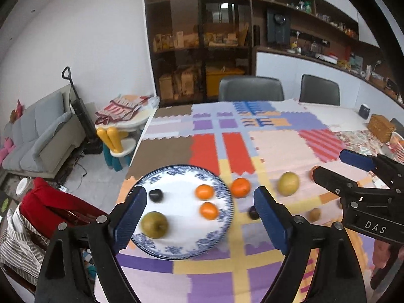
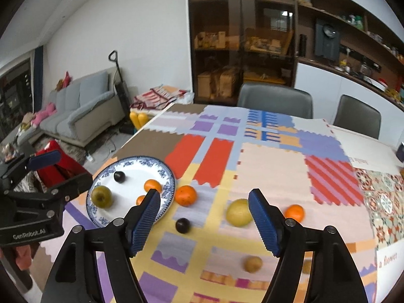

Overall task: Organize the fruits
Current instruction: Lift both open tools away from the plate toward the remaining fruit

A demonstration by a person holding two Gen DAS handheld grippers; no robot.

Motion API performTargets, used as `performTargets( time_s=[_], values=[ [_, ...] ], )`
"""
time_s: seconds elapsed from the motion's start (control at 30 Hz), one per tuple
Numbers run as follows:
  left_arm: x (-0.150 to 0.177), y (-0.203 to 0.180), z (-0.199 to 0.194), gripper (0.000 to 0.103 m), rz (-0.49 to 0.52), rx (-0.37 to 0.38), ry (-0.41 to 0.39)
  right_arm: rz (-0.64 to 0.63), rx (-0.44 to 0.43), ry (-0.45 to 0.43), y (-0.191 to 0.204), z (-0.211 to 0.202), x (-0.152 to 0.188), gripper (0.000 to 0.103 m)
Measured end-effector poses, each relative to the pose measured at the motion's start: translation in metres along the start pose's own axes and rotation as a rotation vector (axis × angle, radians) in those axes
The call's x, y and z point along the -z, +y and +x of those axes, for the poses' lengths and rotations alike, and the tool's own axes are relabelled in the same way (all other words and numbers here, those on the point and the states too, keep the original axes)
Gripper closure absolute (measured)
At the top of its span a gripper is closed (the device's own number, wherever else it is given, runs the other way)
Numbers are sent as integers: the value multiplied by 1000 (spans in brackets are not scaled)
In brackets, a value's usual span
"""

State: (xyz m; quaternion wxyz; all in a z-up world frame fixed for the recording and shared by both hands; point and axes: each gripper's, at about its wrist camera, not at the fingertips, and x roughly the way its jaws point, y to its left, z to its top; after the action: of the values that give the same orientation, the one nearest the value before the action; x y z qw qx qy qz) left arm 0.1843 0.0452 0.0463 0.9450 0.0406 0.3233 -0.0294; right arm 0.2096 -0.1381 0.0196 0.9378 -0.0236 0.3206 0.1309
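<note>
A blue-and-white plate (image 1: 222,189) (image 2: 166,171) sits near the table's left edge. It holds a green apple (image 1: 154,224) (image 2: 101,196), a dark plum (image 1: 155,195) (image 2: 119,176) and two oranges (image 1: 204,192) (image 1: 209,210). On the cloth lie an orange (image 1: 240,187) (image 2: 185,195), a dark plum (image 1: 252,212) (image 2: 182,225), a yellow pear (image 1: 288,183) (image 2: 238,212), another orange (image 2: 294,213) and a small brown fruit (image 1: 314,214) (image 2: 253,264). My left gripper (image 1: 199,223) is open and empty above the plate. My right gripper (image 2: 204,223) is open and empty above the loose fruit.
A patchwork cloth covers the table (image 2: 272,166). Two dark chairs (image 1: 250,88) (image 1: 319,89) stand at the far side. A wicker box (image 1: 381,125) and a pink basket (image 1: 399,144) sit at the far right. A sofa (image 1: 38,136) and a child's chair (image 1: 116,146) stand to the left.
</note>
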Motion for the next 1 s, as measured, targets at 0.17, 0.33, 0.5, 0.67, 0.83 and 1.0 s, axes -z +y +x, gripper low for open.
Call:
performTargets(
  time_s=[0.17, 0.33, 0.5, 0.67, 0.83, 1.0],
  values=[
    [5, -24, -16, 15, 15, -7, -31, 13, 34, -12, -16, -21, 12, 29],
    [10, -46, -30, 12, 40, -1, -58, 3, 72, -18, -31, -39, 25, 29],
    [13, -71, -35, 12, 69, 39, -81, 0, 98, -28, -49, -53, 36, 29],
    [17, -97, -30, 12, 107, 87, -80, 20, 111, -27, -71, -63, 47, 29],
    [20, -124, -21, 12, 133, 141, -68, 33, 137, -13, -94, -67, 59, 29],
    [24, -143, -11, 12, 144, 183, -47, 38, 157, -2, -113, -68, 69, 29]
  ],
)
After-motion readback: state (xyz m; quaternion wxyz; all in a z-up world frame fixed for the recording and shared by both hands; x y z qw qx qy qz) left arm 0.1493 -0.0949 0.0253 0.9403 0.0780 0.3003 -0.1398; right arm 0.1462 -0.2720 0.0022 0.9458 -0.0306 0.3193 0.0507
